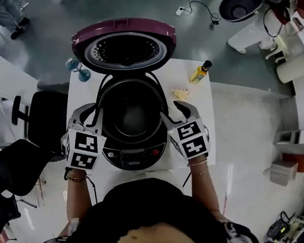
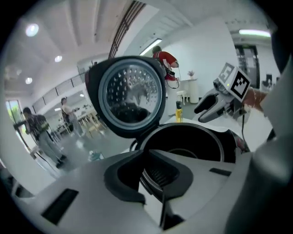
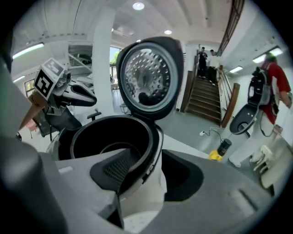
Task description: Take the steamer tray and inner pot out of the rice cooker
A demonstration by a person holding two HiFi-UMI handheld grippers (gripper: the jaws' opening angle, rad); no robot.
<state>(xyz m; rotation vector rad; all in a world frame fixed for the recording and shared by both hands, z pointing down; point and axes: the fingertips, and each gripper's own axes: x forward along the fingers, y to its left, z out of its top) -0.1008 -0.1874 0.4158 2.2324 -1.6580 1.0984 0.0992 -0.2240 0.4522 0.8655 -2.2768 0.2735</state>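
The rice cooker (image 1: 133,156) stands on a white table (image 1: 209,150) with its purple lid (image 1: 124,42) swung up at the back. Its dark inner pot (image 1: 131,114) sits inside; I cannot make out a separate steamer tray in it. My left gripper (image 1: 91,112) is at the cooker's left rim; in the left gripper view its fingertips meet, shut, over the pot (image 2: 183,141) edge with nothing clearly held. My right gripper (image 1: 175,112) is open astride the right rim: in the right gripper view one jaw is inside the pot (image 3: 105,137) and the other outside, its pad off the rim.
A yellow bottle (image 1: 200,72) and a pale yellow scrap (image 1: 181,94) lie on the table behind my right gripper. A blue object (image 1: 78,69) sits at the back left corner. A black chair (image 1: 41,119) stands left of the table. People (image 2: 39,132) walk in the background.
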